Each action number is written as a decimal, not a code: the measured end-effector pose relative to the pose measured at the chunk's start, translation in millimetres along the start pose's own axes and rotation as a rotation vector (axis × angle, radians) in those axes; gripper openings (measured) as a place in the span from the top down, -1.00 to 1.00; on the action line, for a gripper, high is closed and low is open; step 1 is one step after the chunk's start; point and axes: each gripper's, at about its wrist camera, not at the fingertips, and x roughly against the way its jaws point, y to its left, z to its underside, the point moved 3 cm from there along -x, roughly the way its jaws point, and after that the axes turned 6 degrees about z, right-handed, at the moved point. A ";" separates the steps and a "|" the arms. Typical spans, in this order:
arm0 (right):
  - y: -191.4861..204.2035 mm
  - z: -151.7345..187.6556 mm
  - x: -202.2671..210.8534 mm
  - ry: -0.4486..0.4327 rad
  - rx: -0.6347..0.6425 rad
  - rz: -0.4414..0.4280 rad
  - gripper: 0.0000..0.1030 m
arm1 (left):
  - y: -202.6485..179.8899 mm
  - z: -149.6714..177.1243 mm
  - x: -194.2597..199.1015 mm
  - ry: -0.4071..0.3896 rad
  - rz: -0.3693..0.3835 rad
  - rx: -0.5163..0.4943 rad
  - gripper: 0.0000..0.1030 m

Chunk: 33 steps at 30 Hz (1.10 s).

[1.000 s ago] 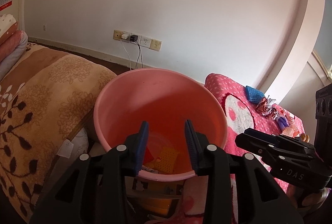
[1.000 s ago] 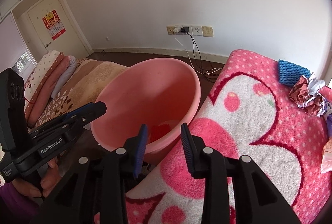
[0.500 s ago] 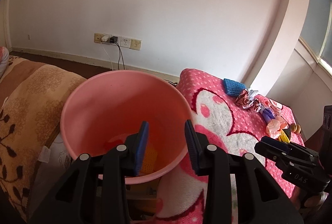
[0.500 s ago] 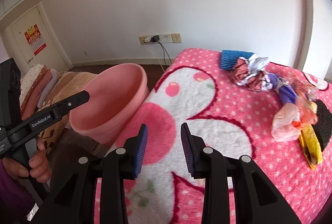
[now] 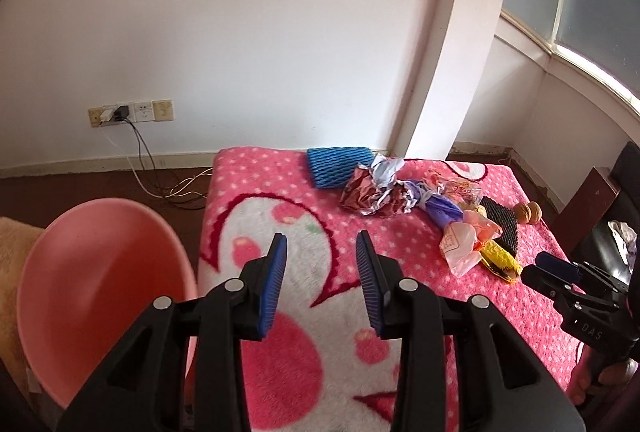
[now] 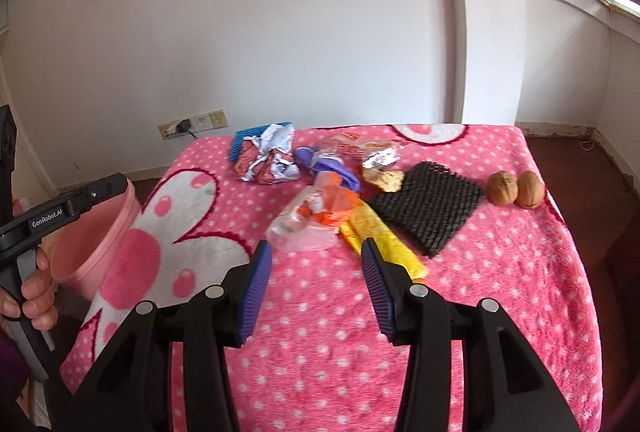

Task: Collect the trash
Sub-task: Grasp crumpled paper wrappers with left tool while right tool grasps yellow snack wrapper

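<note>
Your right gripper [image 6: 316,262] hangs over the pink blanket [image 6: 500,272] with its blue pads spread and nothing between them; the jaws have just been opening wider. Just beyond its tips lies the trash: a clear plastic bag [image 6: 304,228] with orange scraps, touching a yellow wrapper [image 6: 384,236] that runs toward your right pad. Beside the wrapper sits a black mesh mat [image 6: 428,208], and past it, apart from the pile, two walnuts [image 6: 516,189] side by side. Farther back you have a purple bag [image 6: 328,164], a crumpled foil wrapper [image 6: 268,160], a snack packet [image 6: 360,146] and a blue foam net [image 6: 248,140] at the far edge. Your left gripper [image 5: 320,260] also stands spread and empty, over the white flower pattern on the blanket [image 5: 280,184], well short of the pile. Your left hand [image 6: 28,296] grips its handle at the edge of the right wrist view. The pink bucket [image 5: 100,272] stands off the blanket's left edge, lower than the surface, just beside your left gripper. On the wall behind, a row of sockets [image 5: 132,112] has cables [image 5: 148,168] trailing to the floor.
</note>
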 end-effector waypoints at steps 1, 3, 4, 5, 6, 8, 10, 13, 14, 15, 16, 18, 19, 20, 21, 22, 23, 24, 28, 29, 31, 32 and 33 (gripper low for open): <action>-6.1 1.1 -1.4 0.002 -0.011 0.012 0.11 | -4.6 -3.6 -8.3 0.004 0.010 -0.013 0.30; -17.2 4.9 -3.8 0.007 -0.034 0.029 0.11 | -10.9 -9.3 -25.6 0.017 0.021 -0.035 0.30; -22.7 6.7 -5.5 0.009 -0.048 0.036 0.10 | -13.7 -12.4 -35.0 0.025 0.023 -0.045 0.30; -25.5 8.2 -7.4 0.012 -0.058 0.037 0.09 | -16.2 -15.4 -44.2 0.030 0.025 -0.052 0.30; -28.1 9.6 -8.7 0.017 -0.068 0.035 0.04 | -18.0 -17.8 -53.2 0.035 0.025 -0.058 0.30; -33.7 11.0 -11.5 0.026 -0.090 0.025 0.01 | -20.3 -23.0 -71.4 0.047 0.017 -0.064 0.30; -36.3 9.9 -13.8 0.029 -0.105 0.022 0.00 | -19.0 -26.9 -85.9 0.057 0.012 -0.064 0.30; -38.8 6.9 -18.1 0.037 -0.113 0.020 -0.05 | -17.1 -32.0 -105.0 0.077 0.009 -0.059 0.30; -38.7 5.7 -19.6 0.039 -0.113 0.021 -0.07 | -16.1 -33.4 -110.9 0.084 0.009 -0.054 0.30; -38.6 4.6 -21.5 0.042 -0.112 0.022 -0.10 | -14.7 -34.0 -116.9 0.093 0.008 -0.046 0.30; -38.4 3.8 -24.0 0.049 -0.110 0.023 -0.10 | -13.6 -34.5 -122.3 0.102 0.009 -0.037 0.30; -37.6 3.7 -29.9 0.067 -0.108 0.026 -0.10 | -11.3 -35.0 -133.2 0.122 0.004 -0.021 0.30; -37.5 4.3 -32.3 0.075 -0.110 0.025 -0.10 | -10.6 -34.5 -138.5 0.130 -0.002 -0.018 0.30; -37.5 5.3 -35.0 0.084 -0.112 0.024 -0.10 | -10.2 -33.6 -142.9 0.137 -0.005 -0.016 0.30; -37.7 6.2 -37.7 0.092 -0.114 0.024 -0.10 | -11.0 -32.5 -146.6 0.142 0.000 -0.016 0.30; -38.0 7.1 -39.6 0.099 -0.118 0.023 -0.10 | -11.7 -30.9 -148.8 0.141 0.002 -0.021 0.30; -38.6 7.5 -41.1 0.103 -0.122 0.022 -0.10 | -13.3 -28.8 -148.8 0.134 -0.005 -0.027 0.31; -39.5 7.6 -42.6 0.106 -0.126 0.020 -0.10 | -15.1 -26.7 -148.3 0.126 -0.008 -0.033 0.43; -43.8 7.1 -48.5 0.118 -0.150 0.010 -0.10 | -20.0 -20.3 -141.5 0.119 -0.018 -0.047 0.76; -44.2 7.2 -50.3 0.122 -0.154 0.004 -0.10 | -20.2 -18.8 -137.3 0.119 -0.011 -0.043 0.79; -44.0 8.3 -53.4 0.127 -0.162 -0.008 -0.10 | -18.7 -14.4 -126.5 0.117 -0.010 -0.024 0.84; -43.7 8.4 -55.2 0.130 -0.161 -0.013 -0.10 | -17.6 -11.4 -120.0 0.118 -0.007 -0.011 0.84; -43.5 7.8 -57.4 0.132 -0.160 -0.019 -0.10 | -16.6 -8.2 -113.3 0.118 -0.005 0.000 0.85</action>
